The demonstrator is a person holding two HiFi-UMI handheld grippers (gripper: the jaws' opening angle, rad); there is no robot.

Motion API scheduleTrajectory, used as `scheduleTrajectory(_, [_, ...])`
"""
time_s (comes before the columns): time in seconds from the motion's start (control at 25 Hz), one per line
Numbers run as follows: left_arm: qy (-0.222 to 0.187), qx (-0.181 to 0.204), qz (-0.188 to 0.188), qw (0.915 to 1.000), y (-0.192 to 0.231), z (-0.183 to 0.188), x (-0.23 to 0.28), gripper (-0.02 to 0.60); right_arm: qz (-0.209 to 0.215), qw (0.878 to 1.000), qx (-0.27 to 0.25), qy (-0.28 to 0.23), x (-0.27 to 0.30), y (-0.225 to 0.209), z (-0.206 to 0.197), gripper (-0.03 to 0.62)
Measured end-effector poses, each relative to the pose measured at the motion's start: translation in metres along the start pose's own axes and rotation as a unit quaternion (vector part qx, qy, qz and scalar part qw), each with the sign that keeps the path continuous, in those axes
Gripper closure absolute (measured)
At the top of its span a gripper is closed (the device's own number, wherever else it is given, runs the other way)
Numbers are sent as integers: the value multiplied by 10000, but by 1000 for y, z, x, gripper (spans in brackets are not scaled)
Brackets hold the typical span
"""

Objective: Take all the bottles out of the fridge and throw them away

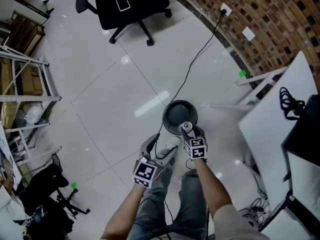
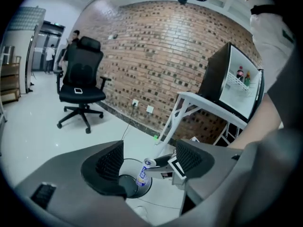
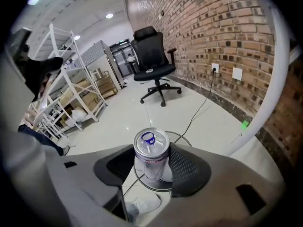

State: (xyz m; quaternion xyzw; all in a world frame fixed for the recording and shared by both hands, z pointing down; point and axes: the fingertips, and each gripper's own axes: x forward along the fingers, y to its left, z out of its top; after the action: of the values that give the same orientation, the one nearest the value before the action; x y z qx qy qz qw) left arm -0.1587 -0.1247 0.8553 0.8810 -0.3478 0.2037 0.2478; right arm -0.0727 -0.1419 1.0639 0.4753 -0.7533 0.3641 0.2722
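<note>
A silver drink can (image 3: 151, 151) with a blue pull tab stands upright between the pads of my right gripper (image 3: 151, 163), which is shut on it. In the head view the can (image 1: 186, 126) hangs over the near rim of a round dark bin (image 1: 176, 113) on the floor. My left gripper (image 1: 164, 145) is just left of it, open and empty. The left gripper view shows the can (image 2: 143, 172) and my right gripper (image 2: 163, 161) above the bin (image 2: 129, 185). The black fridge (image 2: 218, 82) stands open on a white table, with bottles (image 2: 242, 74) in its door shelf.
A black office chair (image 1: 131, 5) stands far across the tiled floor. A black cable (image 1: 196, 64) runs from a wall socket to the bin. The white table (image 1: 277, 124) is at my right, metal shelving (image 1: 22, 91) at my left, and a second chair (image 1: 47, 196) at lower left.
</note>
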Motion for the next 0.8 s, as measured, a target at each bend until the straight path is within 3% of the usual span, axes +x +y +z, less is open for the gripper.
scheduleTrajectory(0.2, [294, -156, 124, 9994, 40, -58, 33, 241, -343, 9973, 230, 614, 91, -31, -54, 349])
scheduleTrajectory(0.32, [462, -245, 195, 9984, 52, -79, 40, 241, -242, 9940, 243, 1041, 112, -27, -78, 350])
scheduleTrajectory(0.52, [504, -458, 290, 9973, 64, -89, 43, 241, 100, 9823, -318, 1844, 122, -17, -115, 349])
scheduleTrajectory(0.64, [562, -405, 216, 9974, 56, -84, 46, 241, 134, 9823, -169, 1860, 112, -23, -118, 369])
scheduleTrajectory(0.68, [549, -388, 212, 9975, 56, -81, 48, 241, 151, 9842, -86, 1765, 110, -24, -112, 399])
scheduleTrajectory(0.8, [481, -464, 320, 9973, 62, -78, 51, 241, 388, 9865, 160, 1581, 99, -12, -90, 399])
